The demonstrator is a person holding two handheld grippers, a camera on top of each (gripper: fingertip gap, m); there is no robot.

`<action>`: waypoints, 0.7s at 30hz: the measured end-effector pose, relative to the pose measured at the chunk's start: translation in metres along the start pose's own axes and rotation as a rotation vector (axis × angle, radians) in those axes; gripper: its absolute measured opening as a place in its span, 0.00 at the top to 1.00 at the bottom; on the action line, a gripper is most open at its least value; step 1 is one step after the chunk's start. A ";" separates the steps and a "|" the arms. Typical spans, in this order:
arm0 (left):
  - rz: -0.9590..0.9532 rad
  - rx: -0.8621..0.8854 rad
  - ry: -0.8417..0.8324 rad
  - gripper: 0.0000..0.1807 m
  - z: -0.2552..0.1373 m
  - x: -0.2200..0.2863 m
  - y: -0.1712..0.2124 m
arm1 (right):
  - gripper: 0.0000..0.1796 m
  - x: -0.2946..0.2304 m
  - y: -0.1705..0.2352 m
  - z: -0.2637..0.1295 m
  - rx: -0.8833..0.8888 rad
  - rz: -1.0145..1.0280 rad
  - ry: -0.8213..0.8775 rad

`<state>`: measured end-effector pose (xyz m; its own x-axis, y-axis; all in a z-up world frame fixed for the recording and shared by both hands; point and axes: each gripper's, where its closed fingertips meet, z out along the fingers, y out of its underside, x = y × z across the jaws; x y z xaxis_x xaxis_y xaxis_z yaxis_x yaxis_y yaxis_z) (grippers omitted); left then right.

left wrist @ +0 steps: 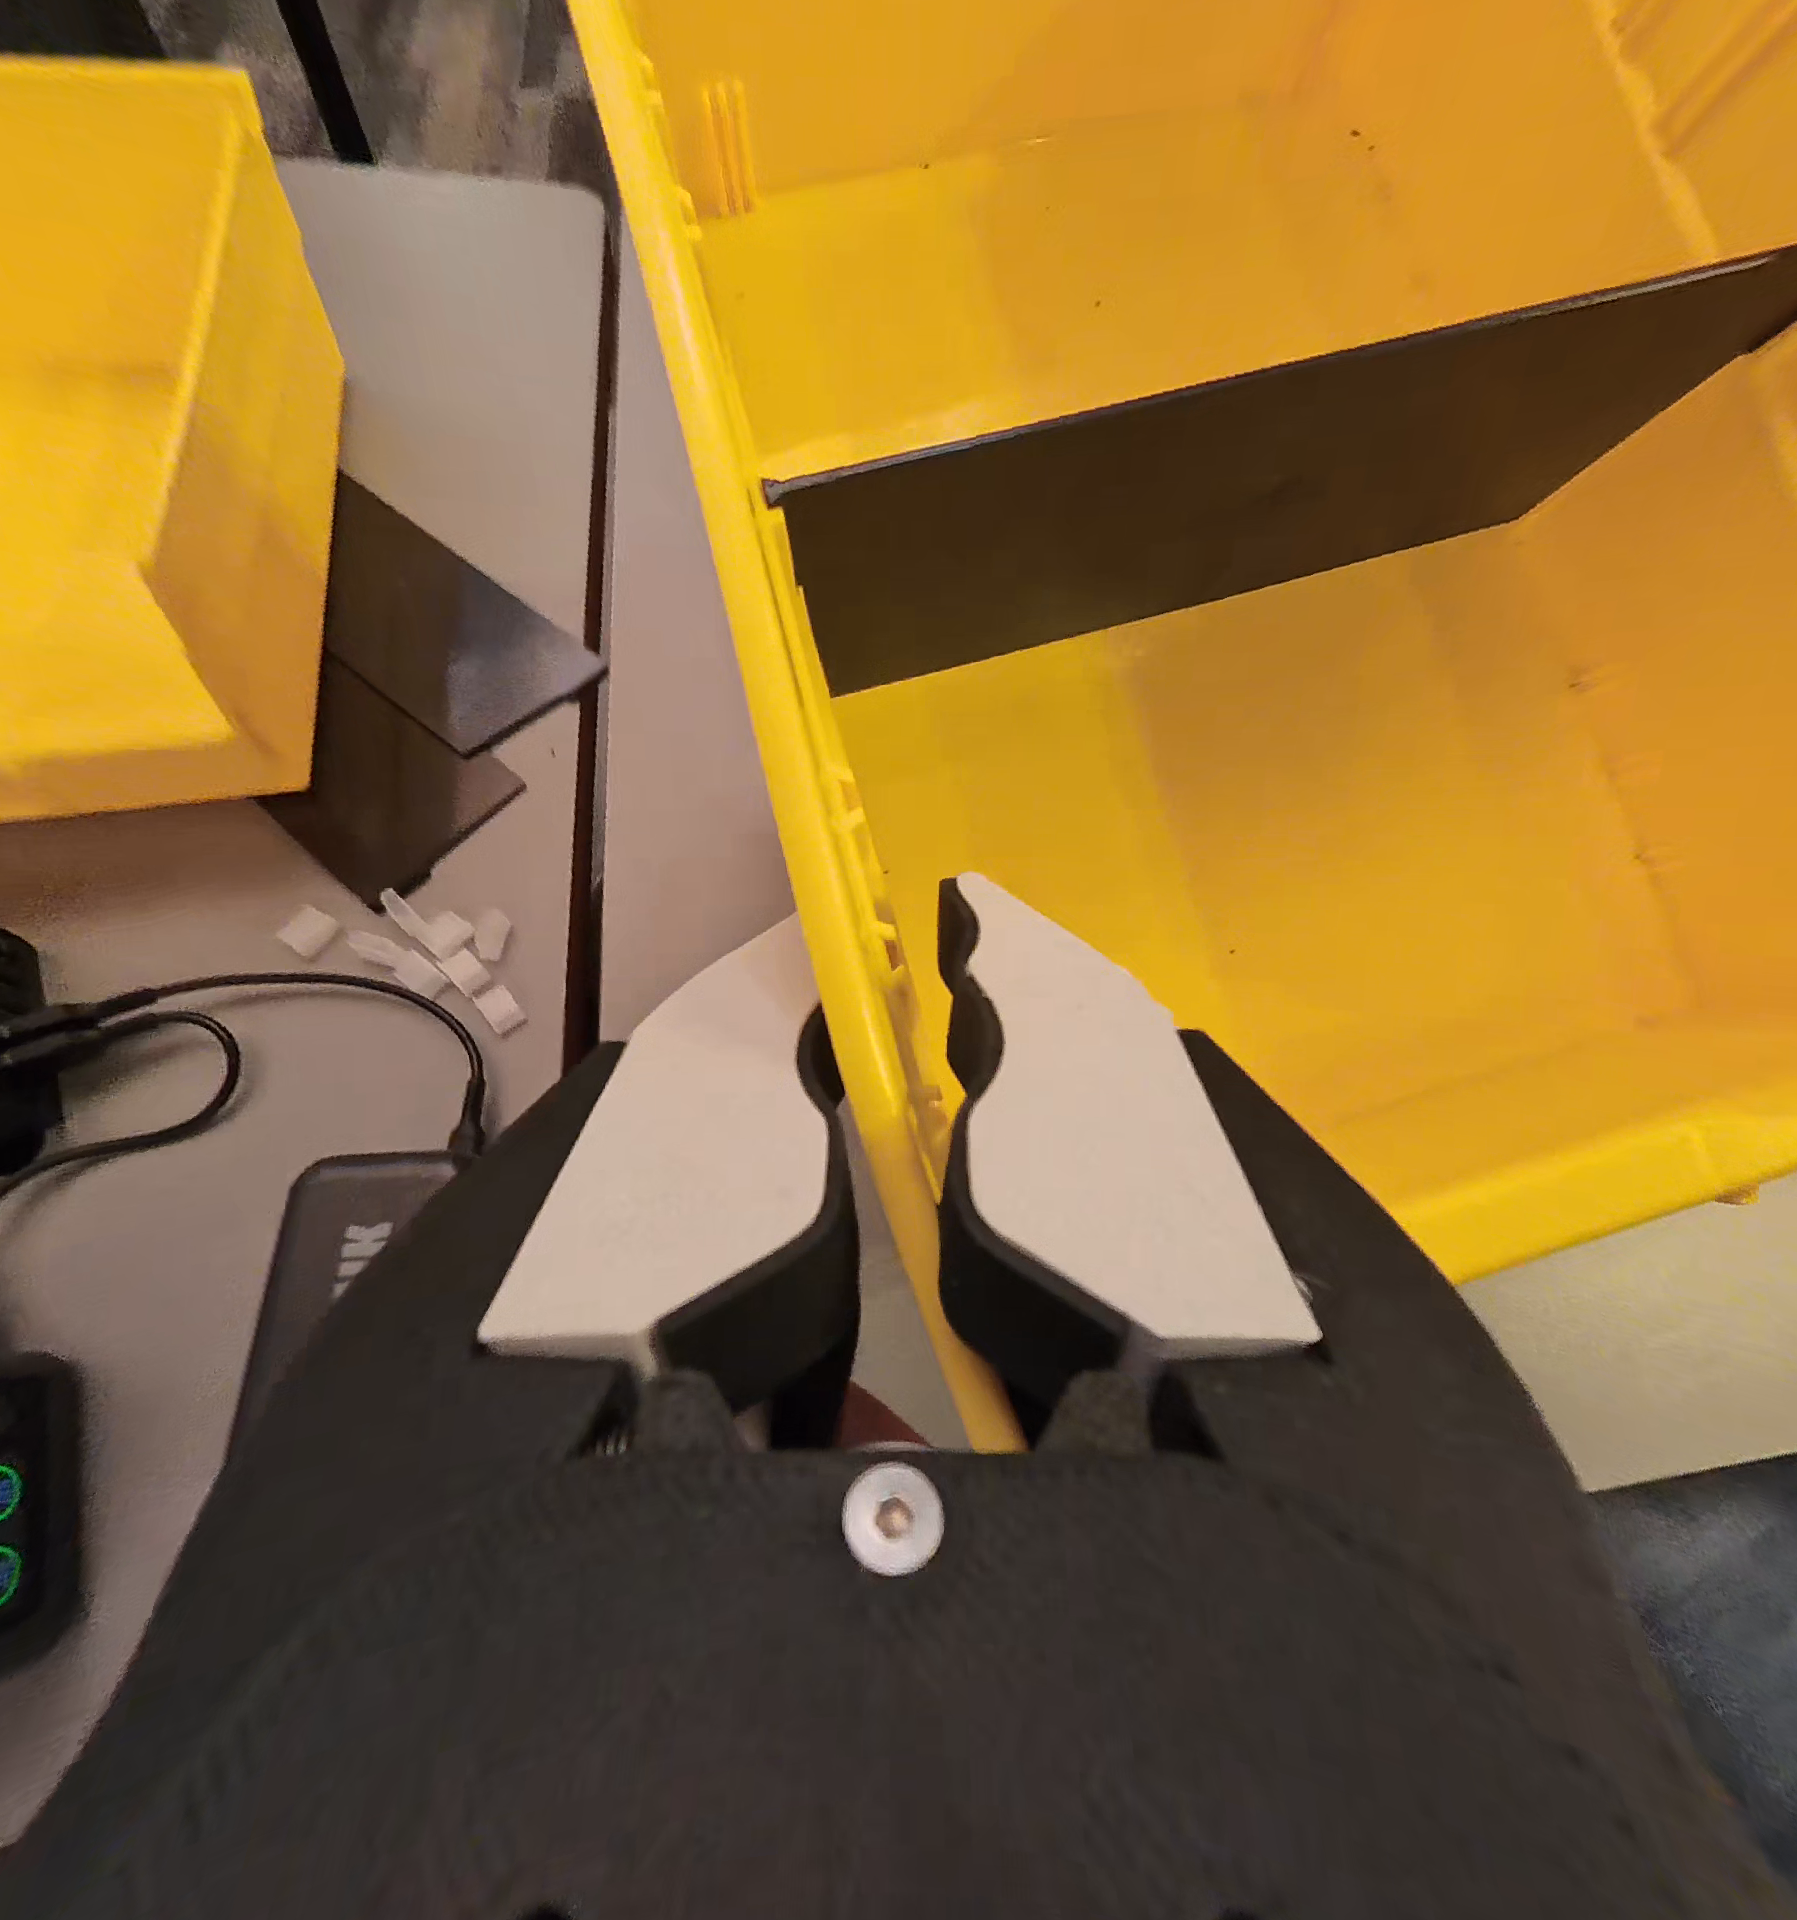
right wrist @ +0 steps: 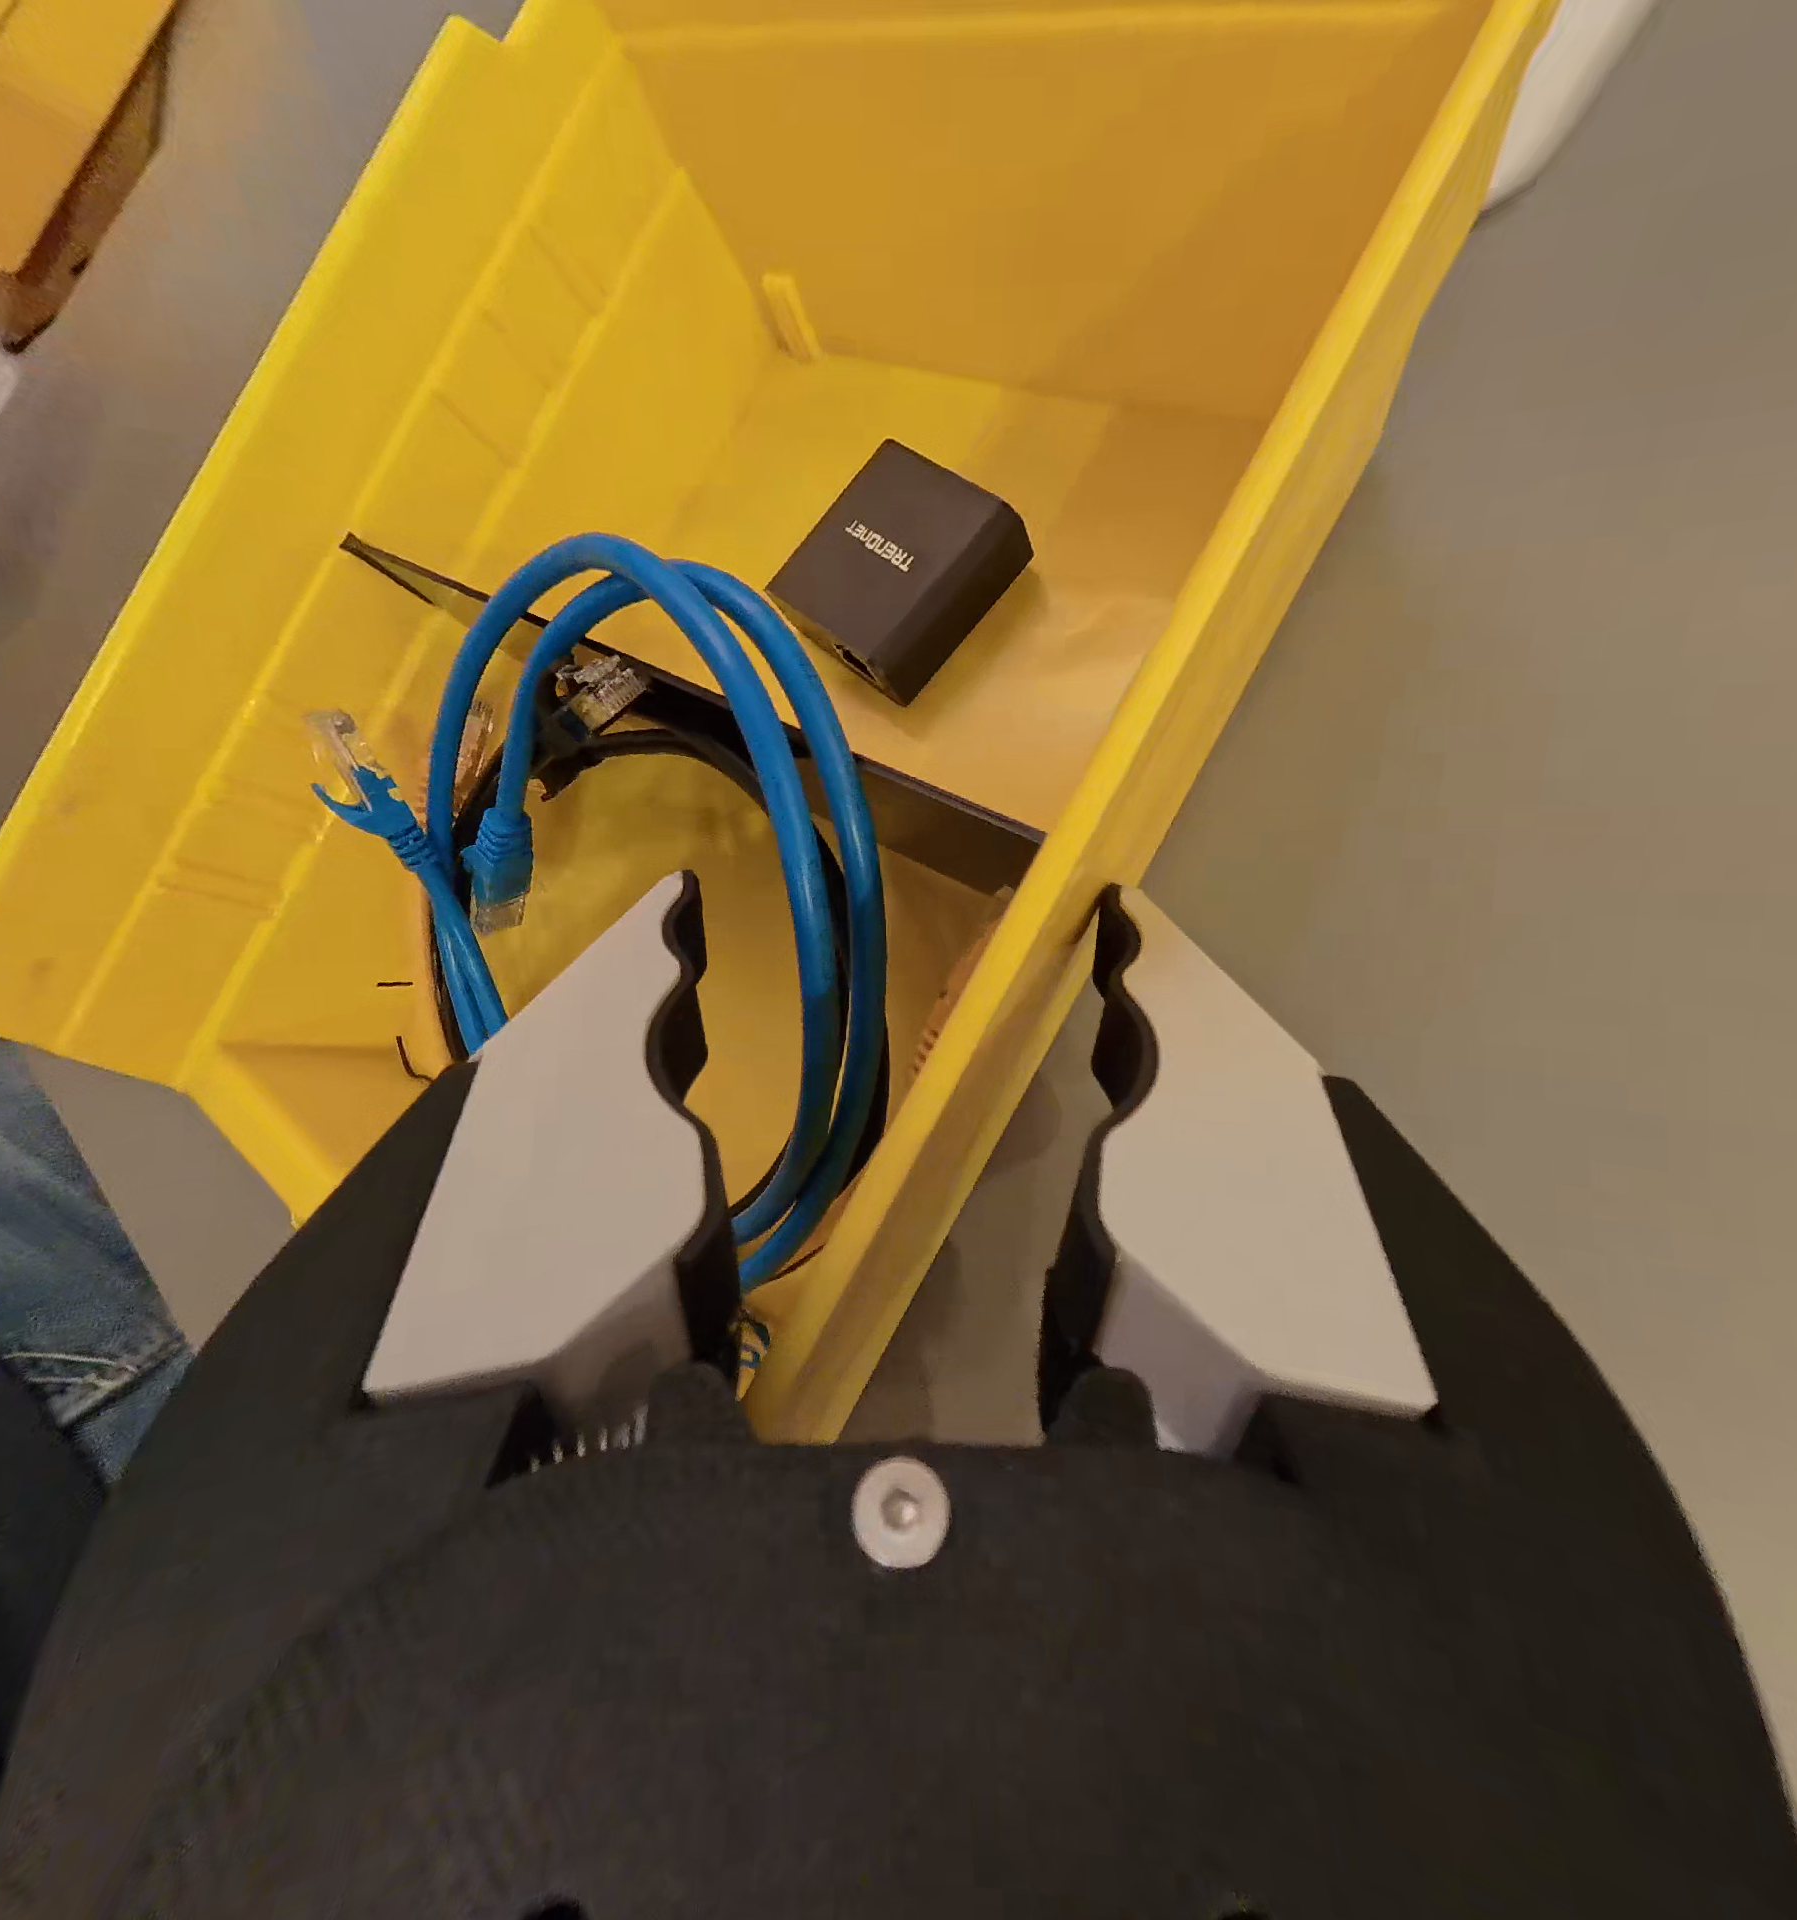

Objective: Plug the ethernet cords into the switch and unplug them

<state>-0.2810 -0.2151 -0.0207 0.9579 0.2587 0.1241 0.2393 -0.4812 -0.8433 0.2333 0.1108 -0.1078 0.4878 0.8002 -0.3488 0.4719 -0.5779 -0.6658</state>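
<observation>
Yellow bin (right wrist: 1237, 665) w/ black divider (right wrist: 935, 800). Left gripper (left wrist: 899, 997) clamped on bin's left wall; right gripper (right wrist: 899, 935) wide open, straddling right wall, holding nothing. Blue ethernet cords (right wrist: 821, 790) coiled in near compartment; black switch (right wrist: 899, 566) in far one.

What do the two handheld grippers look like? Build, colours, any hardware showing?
Both match. The left gripper and right gripper each have a broad matte black body with a rough, printed-looking texture and one silver screw at centre. Each finger is a pale grey wedge lined inside with a black wavy-edged pad. No cables or markings show on either one.
</observation>
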 end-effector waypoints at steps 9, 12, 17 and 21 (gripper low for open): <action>-0.028 0.086 0.004 0.93 -0.042 0.005 -0.029 | 0.52 -0.156 -0.041 0.100 0.071 0.062 -0.187; -0.014 0.115 0.002 0.93 -0.053 0.005 -0.040 | 0.50 -0.210 -0.048 0.130 0.082 0.085 -0.271; 0.010 0.174 0.002 0.93 -0.073 0.010 -0.060 | 0.39 -0.295 -0.061 0.168 0.079 0.053 -0.455; 0.071 0.218 0.011 0.93 -0.079 0.039 -0.075 | 0.38 -0.278 -0.074 0.150 0.144 -0.006 -0.434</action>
<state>-0.2492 -0.2351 0.0882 0.9732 0.2207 0.0651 0.1323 -0.3053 -0.9430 -0.0478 -0.0450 -0.0606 0.1176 0.8144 -0.5682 0.3524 -0.5692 -0.7429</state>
